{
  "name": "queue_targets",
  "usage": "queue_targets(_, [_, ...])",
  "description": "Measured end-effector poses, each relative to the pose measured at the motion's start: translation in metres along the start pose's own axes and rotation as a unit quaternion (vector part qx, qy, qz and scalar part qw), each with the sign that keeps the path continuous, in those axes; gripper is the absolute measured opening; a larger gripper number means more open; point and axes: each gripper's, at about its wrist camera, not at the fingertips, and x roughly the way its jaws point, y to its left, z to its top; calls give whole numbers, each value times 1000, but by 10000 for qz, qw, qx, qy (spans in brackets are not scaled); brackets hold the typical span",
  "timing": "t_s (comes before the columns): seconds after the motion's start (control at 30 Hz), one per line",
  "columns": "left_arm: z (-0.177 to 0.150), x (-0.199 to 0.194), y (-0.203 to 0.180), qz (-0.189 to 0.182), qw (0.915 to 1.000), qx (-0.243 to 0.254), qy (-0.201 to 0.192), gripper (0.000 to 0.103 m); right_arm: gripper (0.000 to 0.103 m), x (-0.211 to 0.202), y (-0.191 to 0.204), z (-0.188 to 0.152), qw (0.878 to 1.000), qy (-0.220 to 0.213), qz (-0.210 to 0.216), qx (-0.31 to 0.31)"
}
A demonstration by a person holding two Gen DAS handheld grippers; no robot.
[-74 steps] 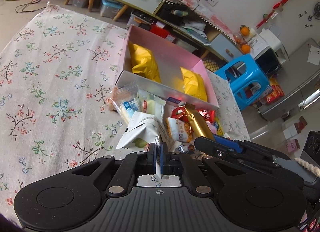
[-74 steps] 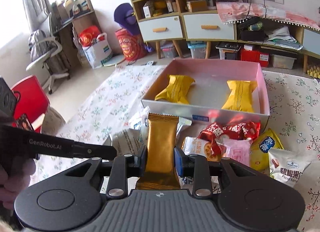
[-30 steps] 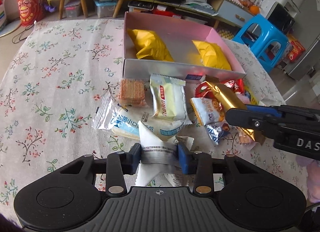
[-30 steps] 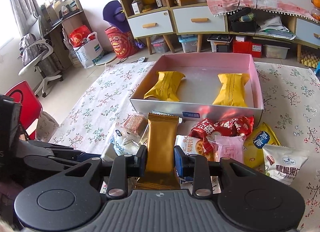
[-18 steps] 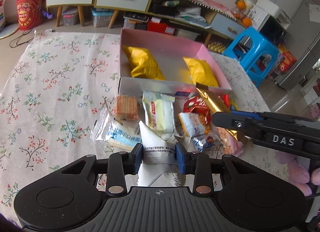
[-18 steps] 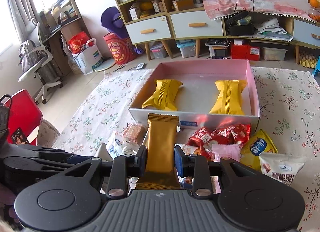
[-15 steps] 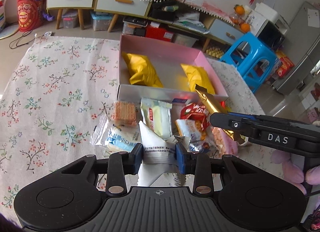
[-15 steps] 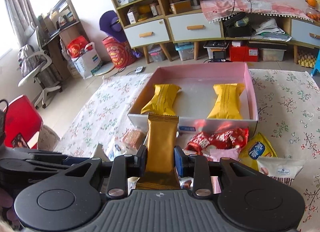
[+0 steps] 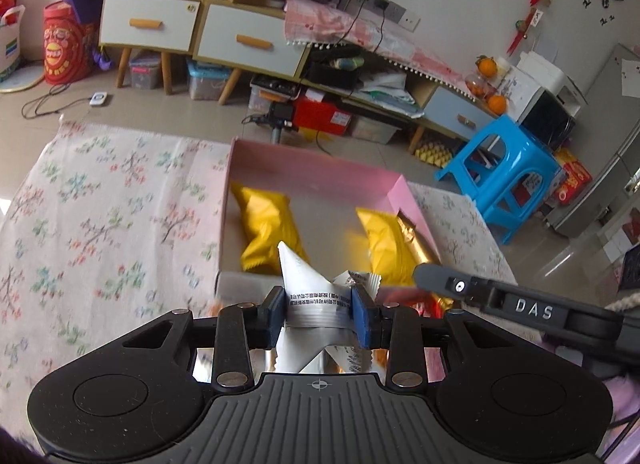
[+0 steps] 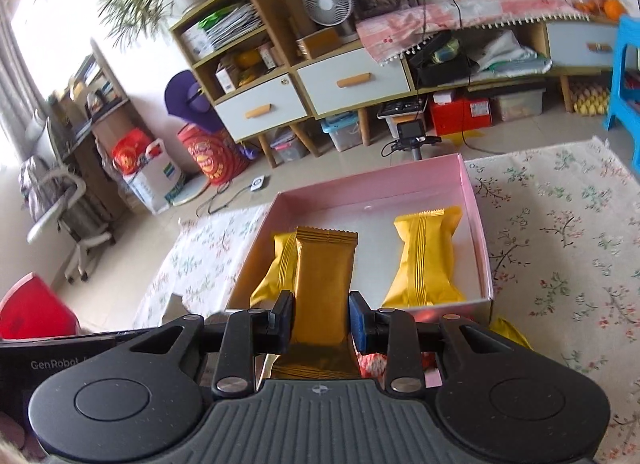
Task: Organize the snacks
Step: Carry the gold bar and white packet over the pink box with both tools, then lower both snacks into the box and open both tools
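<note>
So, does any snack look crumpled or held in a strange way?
Yes. The white packet in the left claw is folded and crumpled into a point. The gold packet in the right claw stays flat and straight.

The gold packet (image 10: 322, 276) looks like smooth matt foil, while the white wrapper (image 9: 316, 304) is shiny crinkled plastic film. The pink box (image 10: 478, 232) reads as matt cardboard, sitting on a soft floral cloth (image 9: 100, 224). Both grippers' shells are matt black plastic with ribbed grey fronts.
</note>
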Motion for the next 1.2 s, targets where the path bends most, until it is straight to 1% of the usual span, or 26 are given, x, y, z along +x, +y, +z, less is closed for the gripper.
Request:
queue_targets(0.1, [14,19,-8,25,9999,61,-86,32,18,10,-14,4,9990,62,172,415])
queue_targets(0.2, [25,39,-11,11,9999,18,-147,32,18,17,-24,6,9970,49,227,736])
queue_targets(0.37, [31,69,-15,53,9997,-33,-231,32,18,28,-36,10,9936,31,281,1092])
queue_targets(0.53, [32,88,-18,242,9992,86,-308,32,18,37,-37,12,9949,28,149,1002])
queue_targets(0.7, [35,97,-18,400,9983,125,-405,33,19,39,-41,15,9956,-56,41,936])
queue_targets(0.87, [36,103,-19,561,9969,250,-497,33,23,40,-44,17,9962,-113,-101,855])
queue_targets(0.93, [35,104,-18,571,9967,246,-518,35,24,38,-44,17,9960,-151,-134,865])
queue_targets(0.97, [35,104,-17,565,9968,225,-524,36,26,37,-45,17,9960,-180,-128,870])
queue_targets(1.03, [35,103,-17,555,9967,222,-548,39,41,34,-46,19,9954,-257,-84,921])
queue_targets(1.1, [35,101,-18,516,9967,278,-554,43,48,29,-46,20,9947,-336,-27,967])
queue_targets(1.17, [35,99,-18,544,9966,313,-540,50,51,25,-46,21,9947,-385,30,956])
queue_targets(1.2, [34,98,-19,555,9965,309,-549,56,55,24,-45,21,9948,-396,45,933])
